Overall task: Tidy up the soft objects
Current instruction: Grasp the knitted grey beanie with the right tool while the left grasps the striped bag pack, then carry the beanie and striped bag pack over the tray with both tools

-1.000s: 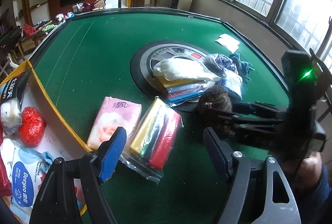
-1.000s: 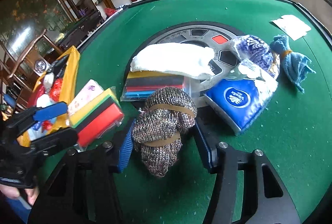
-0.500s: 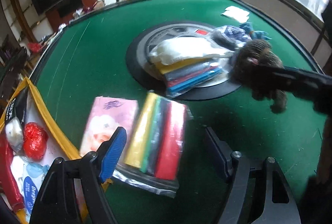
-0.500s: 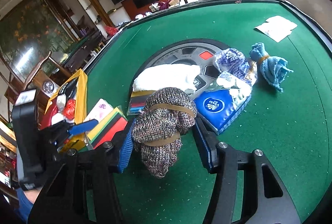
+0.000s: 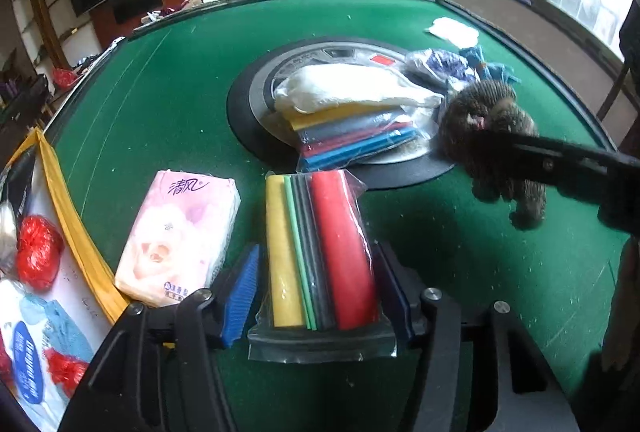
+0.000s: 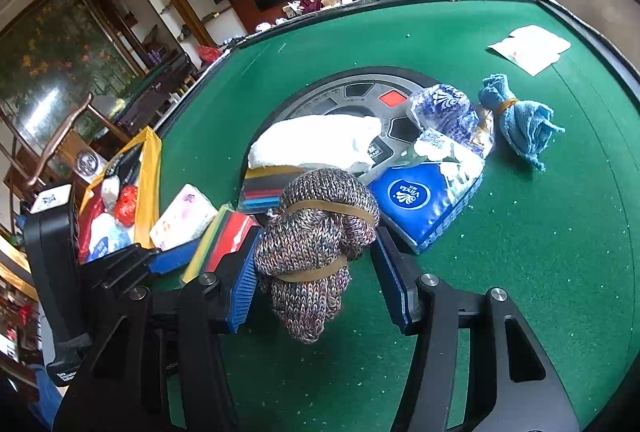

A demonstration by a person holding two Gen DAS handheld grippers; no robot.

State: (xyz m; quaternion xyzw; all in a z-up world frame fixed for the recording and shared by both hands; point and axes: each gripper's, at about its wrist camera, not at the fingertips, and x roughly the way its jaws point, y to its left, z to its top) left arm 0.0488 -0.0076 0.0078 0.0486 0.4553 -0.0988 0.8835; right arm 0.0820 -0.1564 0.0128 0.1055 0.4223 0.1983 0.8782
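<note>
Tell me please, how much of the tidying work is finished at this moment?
Some soft packs already lie in the yellow-edged bag. In hand: the right gripper holds the knitted bundle, and the left gripper is closing around the bagged coloured cloths. Left: the pink tissue pack, blue tissue pack and blue rag.
</note>
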